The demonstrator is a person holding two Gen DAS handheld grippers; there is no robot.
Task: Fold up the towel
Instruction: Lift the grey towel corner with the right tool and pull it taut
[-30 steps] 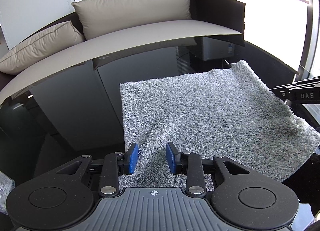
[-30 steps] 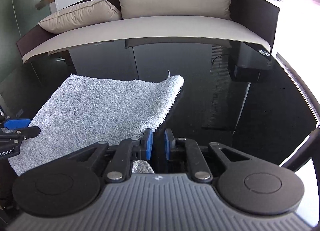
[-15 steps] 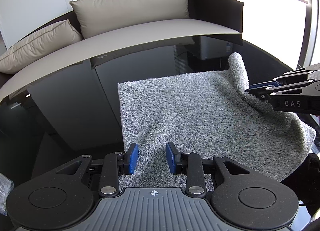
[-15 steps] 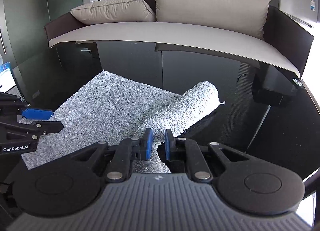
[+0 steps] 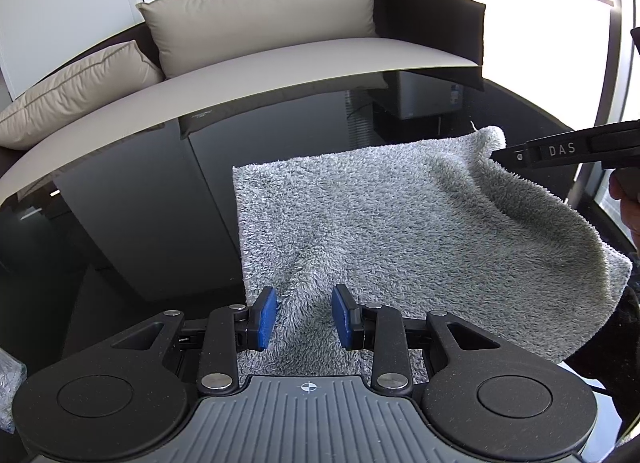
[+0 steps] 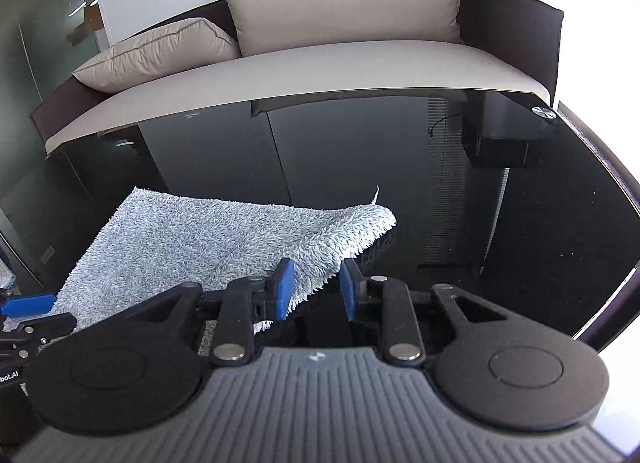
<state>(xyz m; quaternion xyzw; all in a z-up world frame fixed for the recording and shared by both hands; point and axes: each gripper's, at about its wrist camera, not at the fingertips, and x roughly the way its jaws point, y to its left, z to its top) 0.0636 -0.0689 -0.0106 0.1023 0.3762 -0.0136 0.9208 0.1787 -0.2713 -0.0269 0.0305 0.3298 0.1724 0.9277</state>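
A grey fluffy towel [image 5: 408, 223] lies spread on a glossy black table [image 5: 140, 223]. My left gripper [image 5: 305, 317] is open, its blue pads on either side of the towel's near edge. The towel's right side hangs slack and raised. In the right wrist view the towel [image 6: 208, 243] lies left of centre, its right edge lifted in a ridge. My right gripper [image 6: 315, 294] is open, with the towel's near right edge just in front of its left pad. The right gripper also shows at the right edge of the left wrist view [image 5: 496, 155], beside the towel's far right corner.
A sofa with beige cushions [image 5: 260, 15] stands beyond the table's far edge. The black table [image 6: 500, 223] stretches to the right of the towel. A small round metal disc [image 6: 541, 112] sits at the table's far right corner. A pale cloth [image 5: 8, 387] shows at the far left.
My right gripper was shut on the towel's right edge and lifting it leftward; now it is open and the edge has dropped back to the right. My left gripper has stayed open.
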